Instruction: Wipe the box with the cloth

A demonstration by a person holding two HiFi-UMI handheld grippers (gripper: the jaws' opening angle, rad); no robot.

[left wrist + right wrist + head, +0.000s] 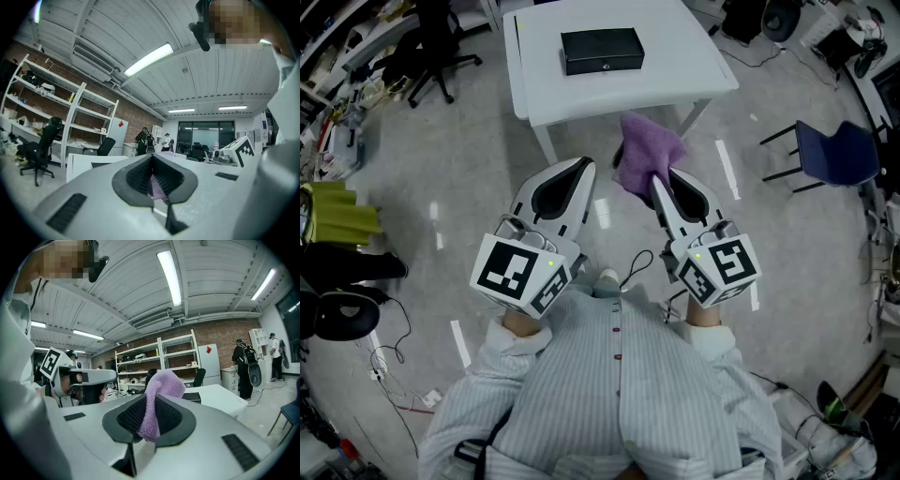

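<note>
- Each gripper carries one cube of square black-and-white markers: the left cube (523,272) and the right cube (724,268). The patterns are blocky codes, not letters.
- A white cabinet (208,363) by the brick wall bears one small red mark, too small to read.
- One black box (602,50) lies flat on the one white table (675,66), near its middle, with a small pale dot on its front face.
- One purple cloth (645,155) is off the table, in the air beyond its near edge and well apart from the box.
- The right gripper (660,184) has its jaws clamped on the cloth, whose free end bunches up past the tips.
- The left gripper (584,169) has its jaws brought together at the tips, holding nothing. It is just beside the cloth, and a strip of purple shows through the hollow between its pads.
- There are two chairs: a black office chair (439,42) and a blue chair (834,153).
- Two people (244,366) stand far off by the cabinet.
</note>
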